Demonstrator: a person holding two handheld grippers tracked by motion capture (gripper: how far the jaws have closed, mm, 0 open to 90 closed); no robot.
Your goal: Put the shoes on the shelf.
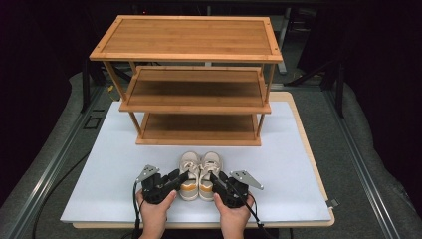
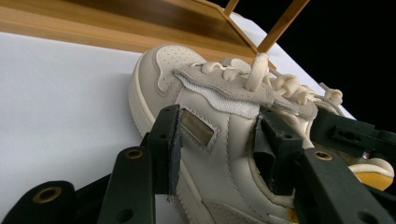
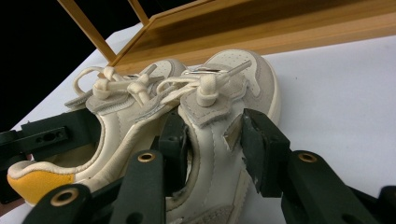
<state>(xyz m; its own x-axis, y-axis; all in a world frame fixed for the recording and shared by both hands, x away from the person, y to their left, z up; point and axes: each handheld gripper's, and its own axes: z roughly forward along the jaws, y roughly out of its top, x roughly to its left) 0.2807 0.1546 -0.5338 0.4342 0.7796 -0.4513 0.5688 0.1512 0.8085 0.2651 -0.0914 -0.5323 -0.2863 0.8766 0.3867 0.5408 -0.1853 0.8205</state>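
My left gripper (image 2: pixel 215 140) and right gripper (image 3: pixel 212 144) each straddle a cream sneaker's (image 1: pixel 190 174) soft, light collar wall, seemingly pinching; the other sneaker (image 1: pixel 209 172) matches.

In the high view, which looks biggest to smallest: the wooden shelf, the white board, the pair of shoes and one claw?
1. White board, the widest thing, though the shelf covers its far part.
2. Shelf.
3. Pair of shoes.
4. Left claw, smallest; the right claw looks about the same.
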